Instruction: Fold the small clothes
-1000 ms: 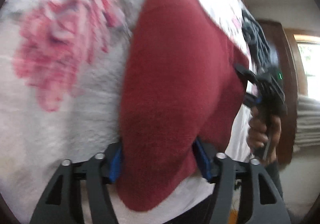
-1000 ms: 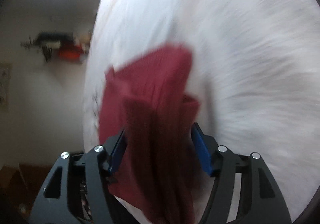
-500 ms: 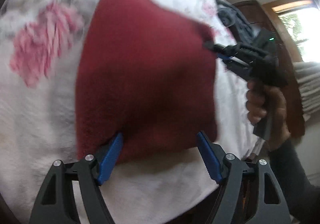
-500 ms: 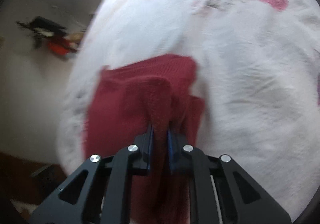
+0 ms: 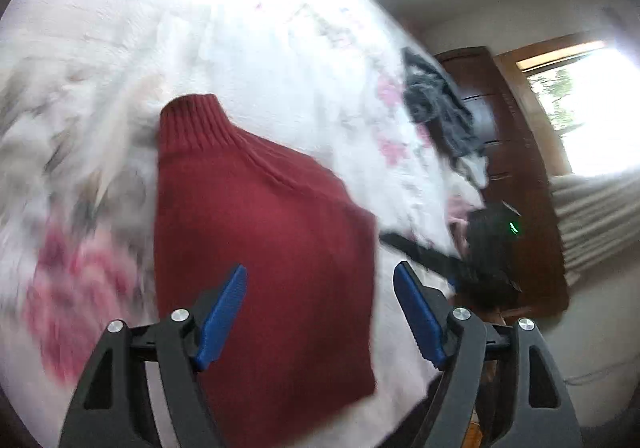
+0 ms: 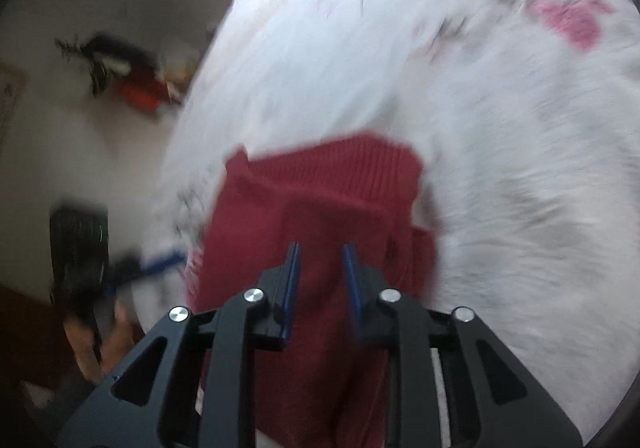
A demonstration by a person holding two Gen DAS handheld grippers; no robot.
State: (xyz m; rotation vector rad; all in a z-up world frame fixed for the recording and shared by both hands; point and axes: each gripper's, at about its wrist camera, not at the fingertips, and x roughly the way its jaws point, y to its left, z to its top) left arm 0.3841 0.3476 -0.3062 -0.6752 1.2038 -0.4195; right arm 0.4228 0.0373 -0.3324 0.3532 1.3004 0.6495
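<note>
In your left wrist view, your left gripper (image 5: 318, 312) stands wide, its blue pads (image 5: 222, 314) spread far apart and gripping nothing. The red sweater (image 5: 264, 244) lies flat on the white floral blanket (image 5: 248, 27) right ahead of the jaws: the left pad sits over the knit near its lower left part, while the right pad is off the cloth, over bare blanket just past the sweater's right edge. The ribbed collar points up and away from you, toward the far side of the blanket. To the right you can see your right gripper (image 5: 424, 254), blurred, just beside the sweater's right edge; from here you cannot tell how its jaws stand. Beyond it a dark heap of clothes (image 5: 440, 107) rests near the blanket's edge, with a brown cabinet (image 5: 516, 151) behind and a bright window (image 5: 588, 107) at the far right. In your right wrist view, your right gripper (image 6: 320, 280) has its jaws narrow, with a clear slit between the pads (image 6: 291, 280); the sweater (image 6: 320, 207) lies beneath and ahead of them, and no cloth shows pinched between them. The ribbed band runs across the top of the knit, and a folded layer sticks out at its right side. The blanket (image 6: 500, 127) fills the right of the view. At lower left your left gripper (image 6: 152, 266) shows only as a blur.
</note>
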